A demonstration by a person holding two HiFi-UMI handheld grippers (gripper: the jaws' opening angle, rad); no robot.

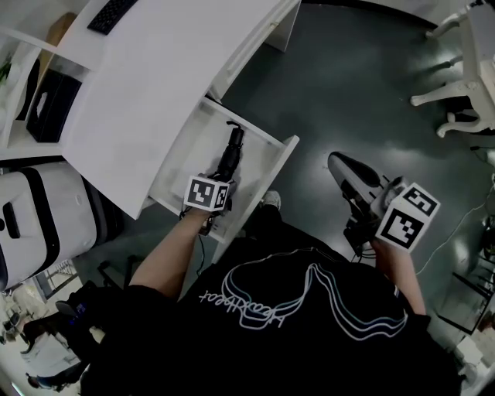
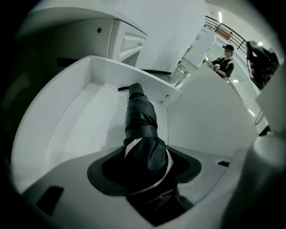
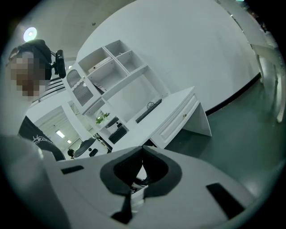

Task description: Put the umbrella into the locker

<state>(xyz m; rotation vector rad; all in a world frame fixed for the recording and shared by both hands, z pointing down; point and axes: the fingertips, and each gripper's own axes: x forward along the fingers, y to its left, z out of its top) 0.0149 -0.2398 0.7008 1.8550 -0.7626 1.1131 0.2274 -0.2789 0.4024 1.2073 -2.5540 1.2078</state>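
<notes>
A folded black umbrella [image 1: 230, 155] points tip-first into the open white locker compartment [image 1: 272, 164] under the desk. My left gripper [image 1: 221, 175] is shut on its thick end and angled steeply down. In the left gripper view the umbrella [image 2: 140, 117] runs from between the jaws of the left gripper [image 2: 144, 157] across the locker's white floor [image 2: 71, 120]; its tip lies near the back wall. My right gripper [image 1: 341, 165] hangs over the dark floor to the right, away from the locker. The right gripper [image 3: 142, 150] is shut, its pads meeting at the tips with nothing between them.
A white desk top [image 1: 155, 77] with a black keyboard [image 1: 112, 14] overhangs the locker. A white suitcase [image 1: 39, 220] stands at the left below a shelf with a black box [image 1: 52, 104]. White chair legs [image 1: 464, 77] stand at the far right on the dark floor [image 1: 363, 85].
</notes>
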